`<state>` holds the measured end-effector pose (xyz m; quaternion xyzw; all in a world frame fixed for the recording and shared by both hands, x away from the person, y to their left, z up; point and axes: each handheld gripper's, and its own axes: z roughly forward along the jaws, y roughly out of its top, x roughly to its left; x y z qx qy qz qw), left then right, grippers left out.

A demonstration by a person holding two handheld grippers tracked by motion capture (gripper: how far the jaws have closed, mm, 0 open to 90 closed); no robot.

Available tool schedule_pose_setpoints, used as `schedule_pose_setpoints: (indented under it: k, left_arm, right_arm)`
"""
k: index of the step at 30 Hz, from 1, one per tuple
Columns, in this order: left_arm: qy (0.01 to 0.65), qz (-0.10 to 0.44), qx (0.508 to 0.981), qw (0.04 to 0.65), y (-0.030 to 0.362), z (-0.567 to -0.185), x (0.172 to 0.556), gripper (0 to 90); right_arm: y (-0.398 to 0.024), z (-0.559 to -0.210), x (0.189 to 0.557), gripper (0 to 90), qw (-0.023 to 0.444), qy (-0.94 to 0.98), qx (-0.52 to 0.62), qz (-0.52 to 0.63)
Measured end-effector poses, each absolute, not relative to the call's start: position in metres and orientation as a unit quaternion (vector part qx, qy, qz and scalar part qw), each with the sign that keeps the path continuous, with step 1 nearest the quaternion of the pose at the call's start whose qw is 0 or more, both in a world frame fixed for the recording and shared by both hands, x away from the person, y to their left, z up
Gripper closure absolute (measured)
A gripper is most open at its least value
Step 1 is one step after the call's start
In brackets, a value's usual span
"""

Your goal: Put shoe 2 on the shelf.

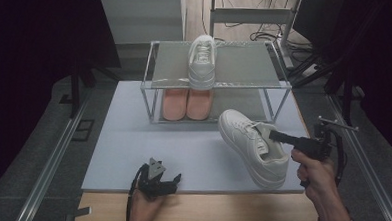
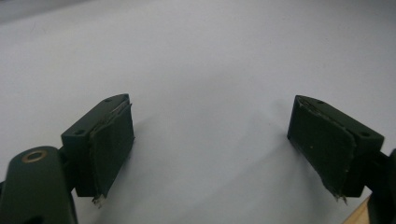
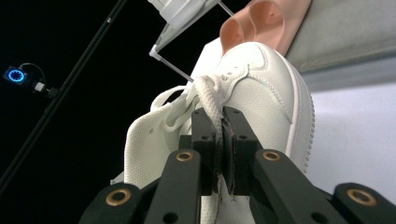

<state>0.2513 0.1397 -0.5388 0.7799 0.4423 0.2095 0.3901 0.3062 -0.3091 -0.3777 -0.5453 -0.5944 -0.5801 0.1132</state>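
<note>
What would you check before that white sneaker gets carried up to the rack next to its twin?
1. Grip: the right claw is shut on the white sneaker, pinching its lace and tongue. Ok.
2. Grip strength: only lace and thin tongue sit between the pads, so the shoe might swing. Cannot tell.
3. Landing spot: the top shelf of the rack has bare room to the right of the other white sneaker. Ok.
4. Lower shelf: the pink shoes sit there. Ok.
5. Left claw: open, holding nothing, resting near the table's front edge, away from the path. Ok.
</note>
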Motion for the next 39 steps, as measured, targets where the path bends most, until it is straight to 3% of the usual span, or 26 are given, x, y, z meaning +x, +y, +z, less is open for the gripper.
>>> schedule_pose_setpoints:
  k: [25, 39]
  left_arm:
    - [0.442, 0.209, 0.781, 0.388, 0.14, -0.539, 0.251, 14.7]
    - [0.442, 0.208, 0.781, 0.39, 0.14, -0.539, 0.251, 14.7]
  right_arm:
    - [-0.31, -0.311, 0.312, 84.8, 0.101, -0.563, -0.525, -0.63]
    - [-0.303, -0.284, 0.34, 84.9, 0.07, -0.542, -0.538, -0.642]
